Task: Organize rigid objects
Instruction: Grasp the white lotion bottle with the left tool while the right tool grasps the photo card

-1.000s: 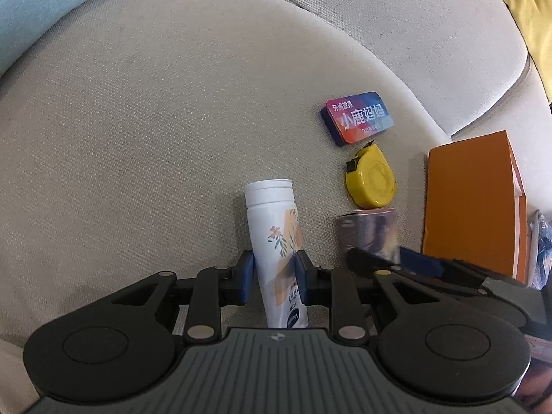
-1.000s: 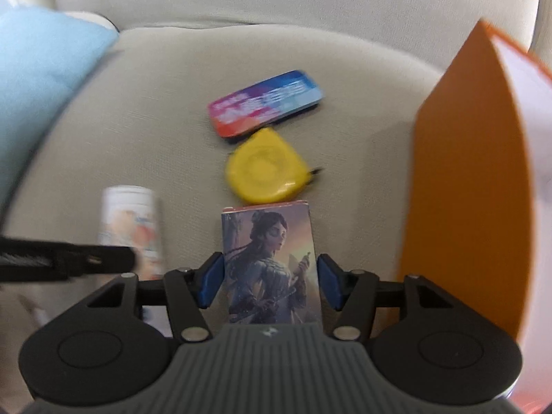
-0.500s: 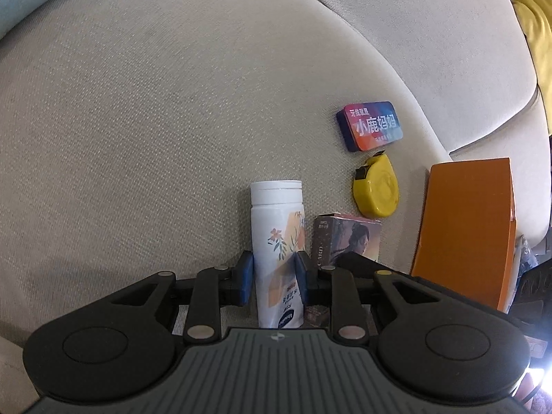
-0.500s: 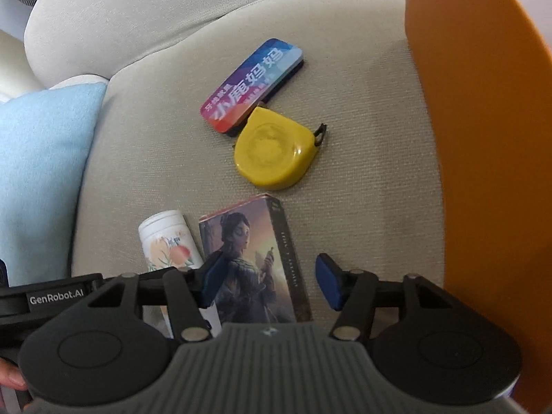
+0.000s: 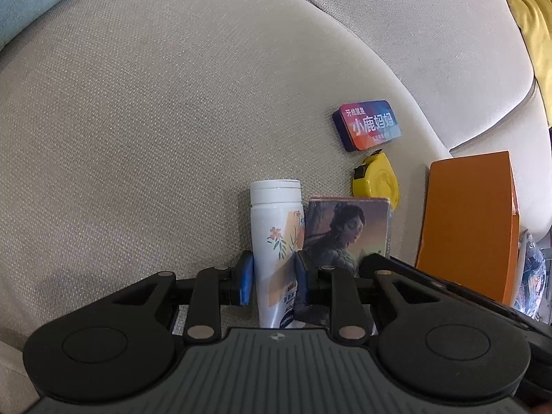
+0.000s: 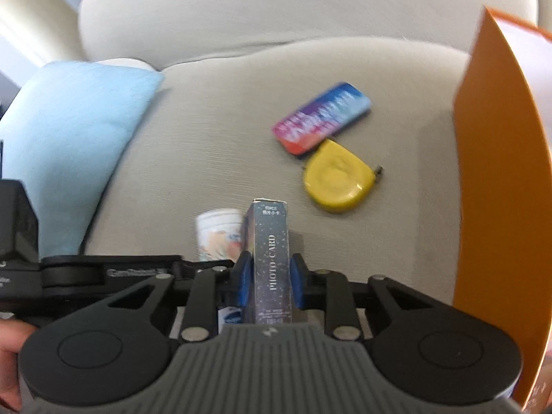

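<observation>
My left gripper (image 5: 274, 276) is shut on a white lotion bottle (image 5: 276, 227) with a flower print. My right gripper (image 6: 270, 281) is shut on a photo card box (image 6: 270, 255), gripped by its narrow sides with the "PHOTO CARD" edge facing me. In the left wrist view the box (image 5: 348, 231) stands right beside the bottle, its portrait face showing. The bottle also shows in the right wrist view (image 6: 219, 233), just left of the box. A yellow tape measure (image 6: 338, 181) and a red-and-blue tin (image 6: 322, 117) lie on the beige sofa cushion (image 5: 155, 120) farther off.
A tall orange box (image 6: 500, 207) stands close on the right, also in the left wrist view (image 5: 469, 224). A light blue pillow (image 6: 69, 138) lies at the left. A yellow cloth (image 5: 531, 17) hangs at the far right. The sofa backrest (image 6: 276, 17) rises behind.
My right gripper has turned and shut on the photo card box, which now shows its narrow edge. The box stands close beside the bottle held in my left gripper.
</observation>
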Demonstrator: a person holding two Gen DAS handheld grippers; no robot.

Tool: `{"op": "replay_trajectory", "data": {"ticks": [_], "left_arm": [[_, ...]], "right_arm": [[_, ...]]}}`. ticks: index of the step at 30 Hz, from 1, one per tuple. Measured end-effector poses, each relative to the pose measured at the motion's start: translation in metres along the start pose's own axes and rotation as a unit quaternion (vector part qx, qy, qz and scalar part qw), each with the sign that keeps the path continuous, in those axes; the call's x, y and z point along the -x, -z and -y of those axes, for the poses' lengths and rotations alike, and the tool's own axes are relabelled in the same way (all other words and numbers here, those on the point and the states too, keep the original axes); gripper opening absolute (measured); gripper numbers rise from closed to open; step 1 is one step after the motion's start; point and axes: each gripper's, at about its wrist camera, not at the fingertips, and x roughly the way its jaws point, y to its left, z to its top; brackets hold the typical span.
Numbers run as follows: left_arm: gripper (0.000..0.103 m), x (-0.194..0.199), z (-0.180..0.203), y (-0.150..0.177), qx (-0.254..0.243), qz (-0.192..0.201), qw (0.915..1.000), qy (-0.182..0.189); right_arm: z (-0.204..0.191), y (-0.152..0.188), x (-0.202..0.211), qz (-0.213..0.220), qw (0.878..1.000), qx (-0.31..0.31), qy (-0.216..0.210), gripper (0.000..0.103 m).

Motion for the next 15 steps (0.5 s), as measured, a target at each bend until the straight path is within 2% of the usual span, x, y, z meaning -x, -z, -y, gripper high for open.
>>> {"op": "replay_trajectory", "data": {"ticks": [3, 6, 11, 15], "left_arm": [[0.028, 0.0, -0.002, 0.0, 0.004, 0.0, 1.0, 0.003], [0.029, 0.002, -0.002, 0.001, 0.003, 0.003, 1.0, 0.006], [0.034, 0.003, 0.009, 0.001, -0.037, 0.033, 0.9987, -0.015], [0.032, 0.002, 0.012, 0.002, -0.05, 0.047, 0.9975, -0.016]], "right_arm": [[-0.001, -0.003, -0.013, -0.013, 1.0, -0.019, -0.022, 0.025], [-0.004, 0.001, -0.016, -0.008, 1.0, -0.016, -0.007, 0.024], [0.0, 0.0, -0.01, -0.003, 1.0, -0.012, -0.001, 0.028], [0.002, 0.002, -0.005, 0.0, 1.0, -0.018, -0.003, 0.026]]}}
